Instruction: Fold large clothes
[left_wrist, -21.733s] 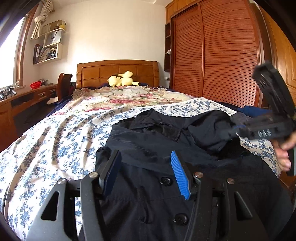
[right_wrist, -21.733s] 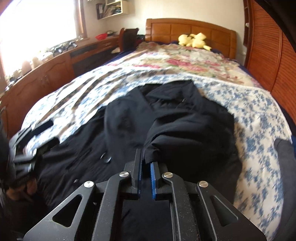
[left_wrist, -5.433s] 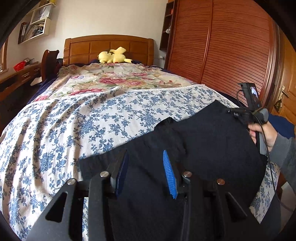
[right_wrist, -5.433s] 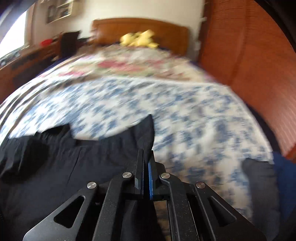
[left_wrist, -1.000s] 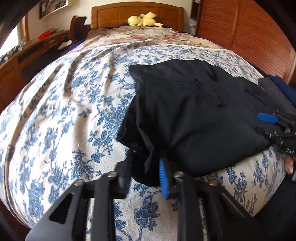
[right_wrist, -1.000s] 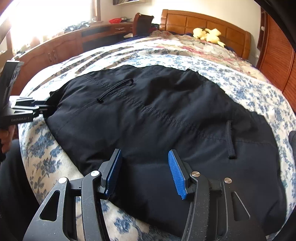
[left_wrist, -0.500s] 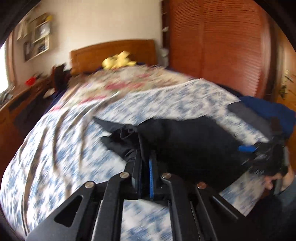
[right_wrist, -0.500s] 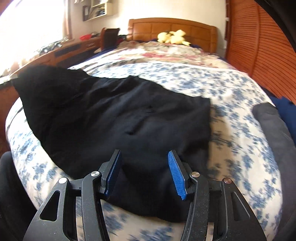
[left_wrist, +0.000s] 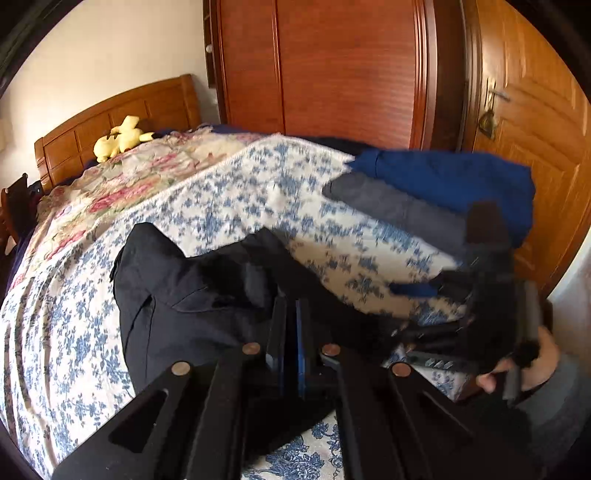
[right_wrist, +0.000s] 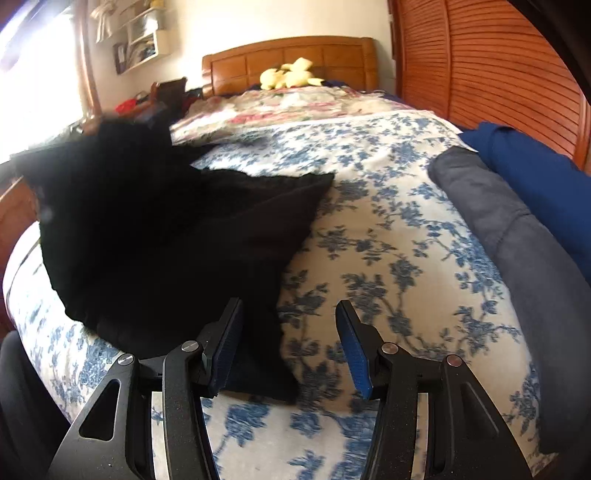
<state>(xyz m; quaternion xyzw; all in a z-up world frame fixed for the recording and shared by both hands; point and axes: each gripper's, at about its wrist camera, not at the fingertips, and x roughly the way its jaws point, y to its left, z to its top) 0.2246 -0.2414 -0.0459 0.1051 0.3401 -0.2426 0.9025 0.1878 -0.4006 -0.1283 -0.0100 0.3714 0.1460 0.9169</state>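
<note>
A black jacket (left_wrist: 177, 288) lies bunched on the blue-flowered bedspread (left_wrist: 258, 184). My left gripper (left_wrist: 290, 317) is shut on a fold of its cloth and holds that side raised. In the right wrist view the lifted part of the jacket (right_wrist: 147, 221) stands as a dark hump at the left. The jacket's near corner reaches the bed's front edge. My right gripper (right_wrist: 288, 332) is open over that corner: the left pad rests above the cloth and the right pad is over bare bedspread. In the left wrist view the right gripper (left_wrist: 400, 321) shows blurred at the right.
A folded grey garment (right_wrist: 517, 251) and a blue one (right_wrist: 535, 170) lie along the bed's right side. A yellow plush toy (right_wrist: 288, 77) sits by the wooden headboard (right_wrist: 288, 55). Wooden wardrobe doors (left_wrist: 351, 66) stand to the right. A person's hand (left_wrist: 535, 362) holds the right gripper.
The left gripper shut on the jacket's left edge, then rose and carried it rightward over the rest, so the jacket now covers less bed. The right gripper stayed open and slid right.
</note>
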